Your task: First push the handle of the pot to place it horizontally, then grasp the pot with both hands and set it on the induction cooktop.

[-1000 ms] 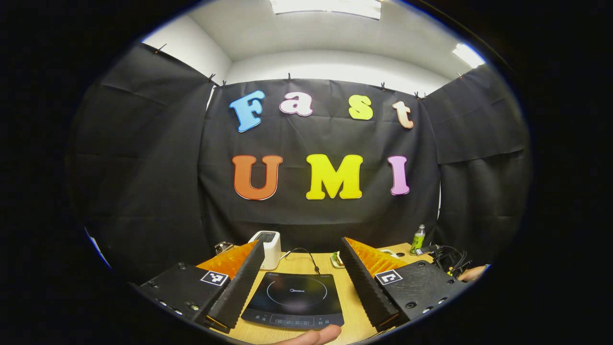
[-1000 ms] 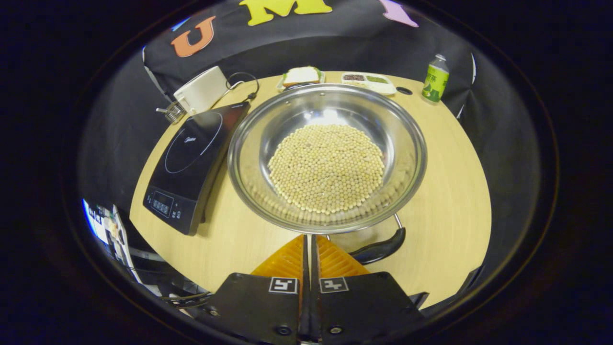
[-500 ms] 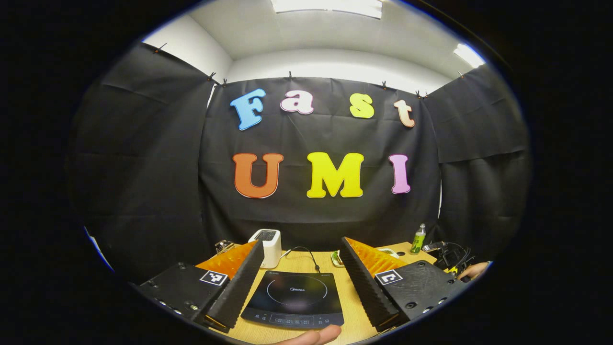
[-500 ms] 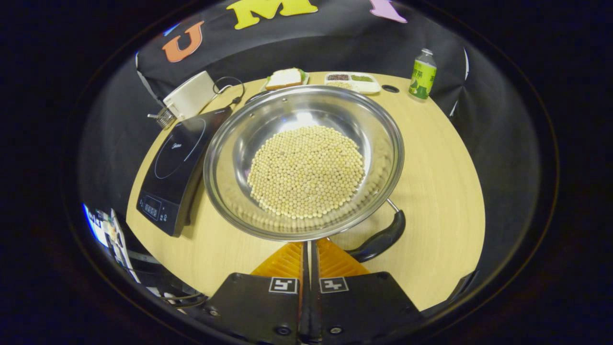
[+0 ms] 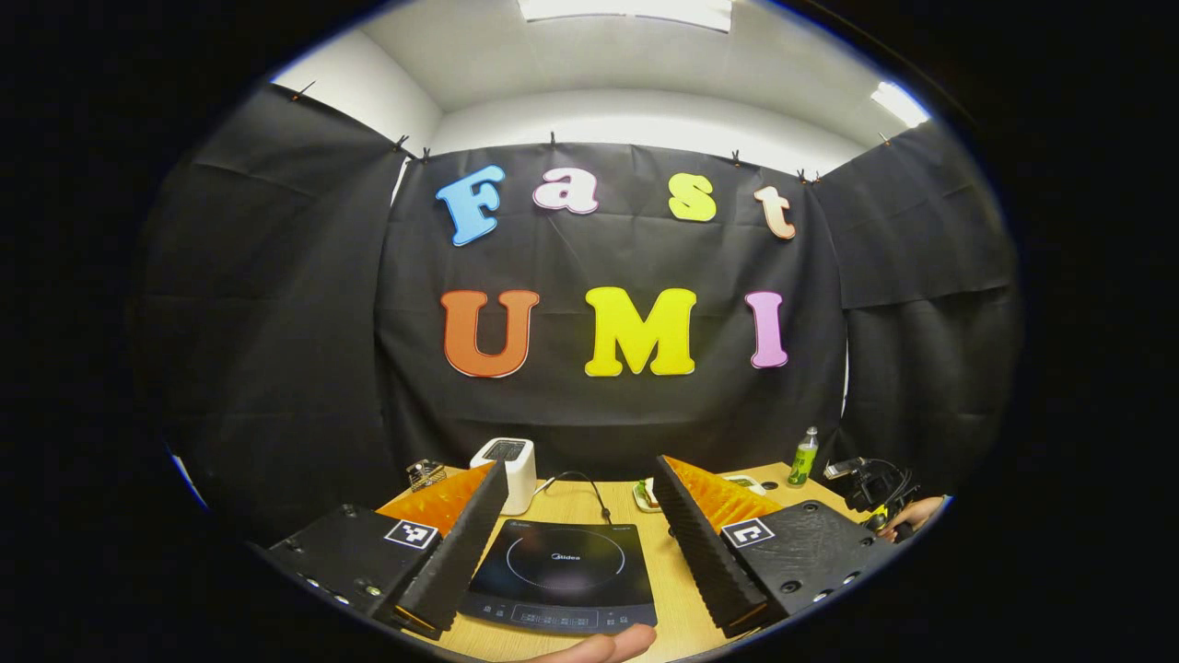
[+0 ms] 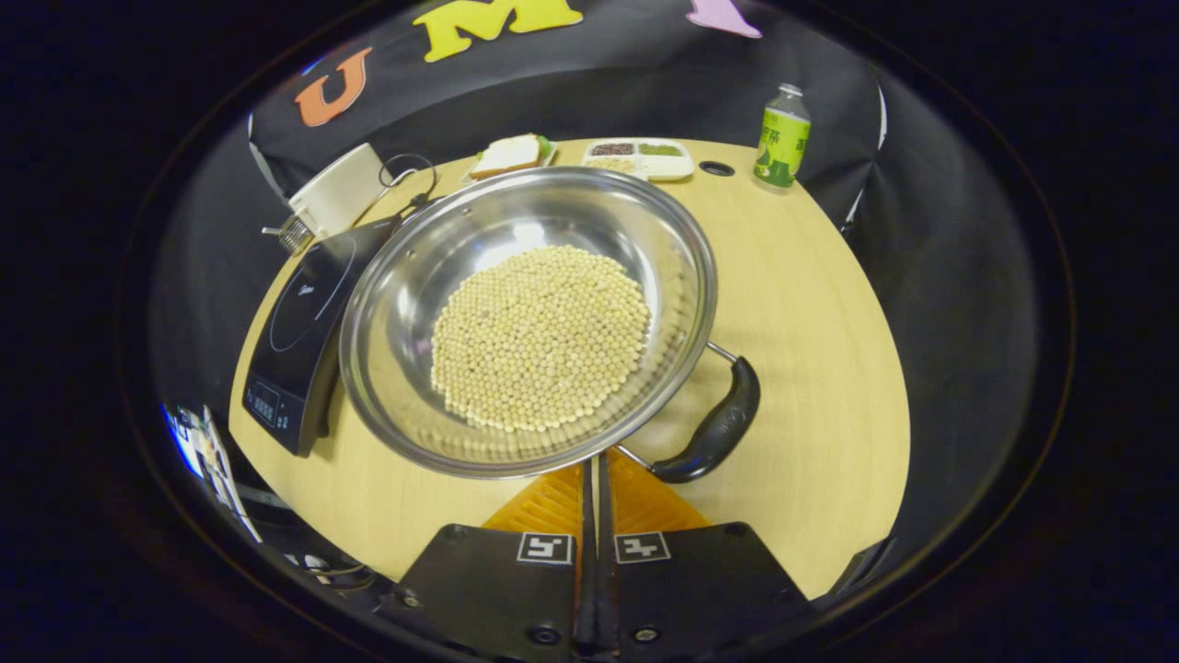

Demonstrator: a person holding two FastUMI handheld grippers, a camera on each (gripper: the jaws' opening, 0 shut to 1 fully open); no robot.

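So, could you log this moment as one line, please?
right gripper: shut, at pot rim beside handle | left gripper: open over cooktop | pot: on table

Bright ceiling panels [image 5: 626, 9] light both sharp views; glare on the pot [image 6: 525, 318], edges bowed.

The pot [image 6: 530, 318] is shiny silver steel, its handle [image 6: 714, 428] black, and holds pale beige beans [image 6: 539, 336]. The induction cooktop [image 6: 295, 322] is glossy black with thin white rings. The tabletop [image 6: 811, 341] is light wood-grain; the bottle [image 6: 781, 138] green-labelled; the toaster [image 6: 336, 189] white.
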